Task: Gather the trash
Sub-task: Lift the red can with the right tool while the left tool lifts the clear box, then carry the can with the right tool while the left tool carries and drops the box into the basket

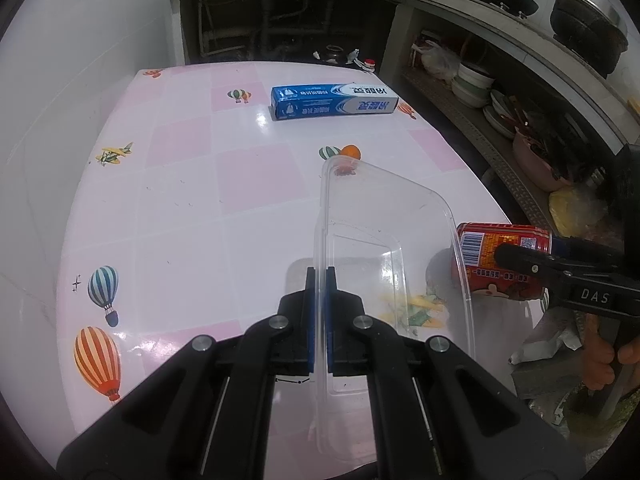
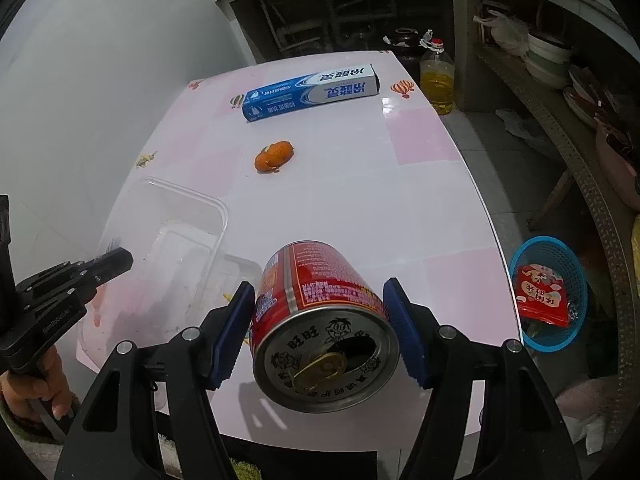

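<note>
Desk: glossy top in pink and white squares printed with hot-air balloons and small planes; it carries all the trash.
Clear container: transparent rectangular plastic tub with rounded corners, tilted up on one long wall, long axis running away from the left wrist camera; yellow and green scraps lie on the desk under its near right side.
Toothpaste box: long blue and white carton lying flat at the far end of the desk, long axis across the view, blue end to the left, white end to the right, well apart from the other items.
Can: red drink can with white print and a barcode, lying tilted with its long axis pointing away from the right wrist camera; the silver top faces the camera, tab bent, mouth open; it sits at the near right edge of the desk, just beside the container.
Orange peel: small orange lump mid-desk, between the container and the toothpaste box.
Left claw: clenched on the container's near wall, blue pads pressed to either side.
Right claw: blue pads sit against both sides of the can, grasping it.
Blue basket: on the floor right of the desk, holding a red packet.
</note>
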Action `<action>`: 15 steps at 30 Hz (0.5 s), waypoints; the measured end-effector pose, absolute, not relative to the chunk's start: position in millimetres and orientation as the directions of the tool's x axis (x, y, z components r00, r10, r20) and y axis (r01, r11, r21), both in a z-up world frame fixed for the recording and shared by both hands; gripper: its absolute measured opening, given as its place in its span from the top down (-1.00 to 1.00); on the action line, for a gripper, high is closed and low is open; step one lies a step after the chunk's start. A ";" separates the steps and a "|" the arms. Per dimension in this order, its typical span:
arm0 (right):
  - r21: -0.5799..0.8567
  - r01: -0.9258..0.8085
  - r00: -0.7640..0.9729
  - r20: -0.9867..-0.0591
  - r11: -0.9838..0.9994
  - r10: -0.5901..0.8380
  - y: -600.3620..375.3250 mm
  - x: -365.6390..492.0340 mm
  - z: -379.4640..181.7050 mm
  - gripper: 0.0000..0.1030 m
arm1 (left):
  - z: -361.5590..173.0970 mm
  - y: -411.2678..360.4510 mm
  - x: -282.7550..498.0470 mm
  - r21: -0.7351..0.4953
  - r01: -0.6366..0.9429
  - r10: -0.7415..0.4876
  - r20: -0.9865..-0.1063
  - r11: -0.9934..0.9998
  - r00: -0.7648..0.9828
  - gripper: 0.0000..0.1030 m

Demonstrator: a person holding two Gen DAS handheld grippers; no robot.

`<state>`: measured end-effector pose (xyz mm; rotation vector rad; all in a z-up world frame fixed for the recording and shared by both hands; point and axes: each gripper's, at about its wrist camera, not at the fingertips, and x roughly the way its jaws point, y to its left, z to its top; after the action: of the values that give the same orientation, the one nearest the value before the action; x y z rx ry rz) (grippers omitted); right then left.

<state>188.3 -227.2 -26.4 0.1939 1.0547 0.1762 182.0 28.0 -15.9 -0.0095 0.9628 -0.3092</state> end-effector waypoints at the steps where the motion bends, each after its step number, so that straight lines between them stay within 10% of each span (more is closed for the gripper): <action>1: 0.239 -0.051 0.481 -0.845 0.970 0.234 -226.5 188.8 -26.1 -0.26 | -16.2 27.8 181.9 -0.146 0.254 -0.264 -0.806 0.956 0.531 0.96; 15: 0.176 -0.044 0.510 -0.843 0.983 0.173 -216.8 196.3 -26.1 -0.26 | -22.9 34.7 182.0 -0.178 0.243 -0.282 -0.809 0.954 0.516 0.95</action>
<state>196.3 -216.8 -26.1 0.1380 1.0286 0.1313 182.0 34.7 -22.9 -0.0443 0.9792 -0.3155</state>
